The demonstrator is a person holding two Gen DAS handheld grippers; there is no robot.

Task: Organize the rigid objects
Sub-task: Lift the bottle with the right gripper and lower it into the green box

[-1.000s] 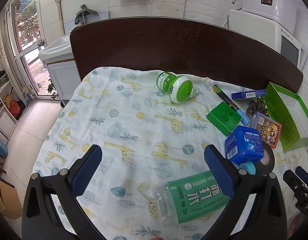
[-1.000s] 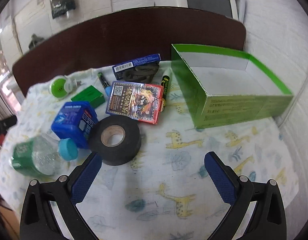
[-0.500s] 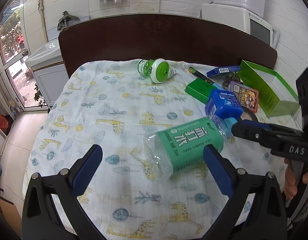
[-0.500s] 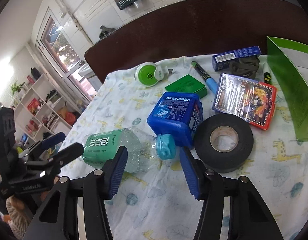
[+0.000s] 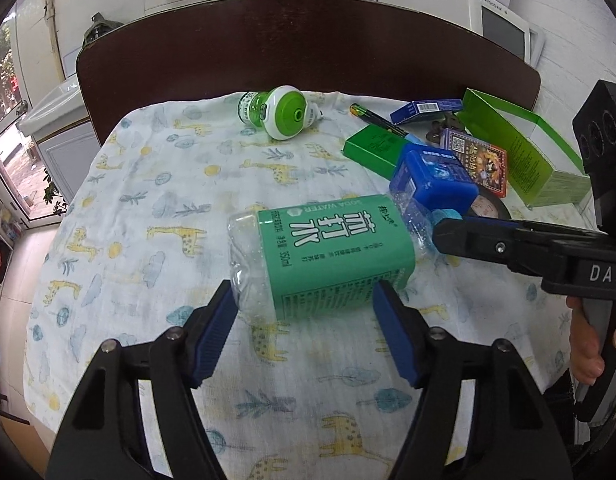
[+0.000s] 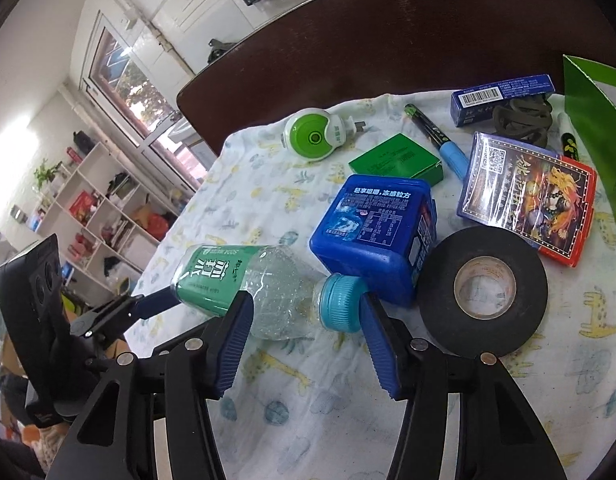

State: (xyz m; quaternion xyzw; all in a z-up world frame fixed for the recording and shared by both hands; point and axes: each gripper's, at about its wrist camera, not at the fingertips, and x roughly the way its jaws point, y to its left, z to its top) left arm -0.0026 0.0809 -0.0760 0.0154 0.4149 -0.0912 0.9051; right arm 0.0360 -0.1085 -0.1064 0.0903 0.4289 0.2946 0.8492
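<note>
Soda bottle [image 5: 328, 256]: lies on its side on the giraffe-print cloth [image 5: 156, 208], centre of the left wrist view; green label, blue cap [image 6: 340, 302] pointing toward the blue plastic box [image 6: 378, 232].
Left gripper [image 5: 304, 312]: jaws part-way spread, flanking the base end of the bottle at lower centre; the pads sit right at the bottle's sides, but firm contact cannot be told.
Right gripper [image 6: 304, 320]: jaws part-way spread around the bottle's neck and cap, lower centre of the right wrist view; the right pad is at the cap, the left pad against the clear shoulder; whether it squeezes cannot be told.
Blue plastic box: just behind the cap, touching or nearly touching it.
Black tape roll [image 6: 482, 290]: flat on the cloth, just right of the blue box.
Card pack [image 6: 528, 196]: upper right, beyond the tape.
Small green box [image 6: 396, 158]: behind the blue box, beside a marker pen [image 6: 438, 136].
Green-and-white round device [image 6: 314, 136]: far side of the cloth, upper centre.
Open green carton [image 5: 520, 148]: right edge of the left wrist view.
</note>
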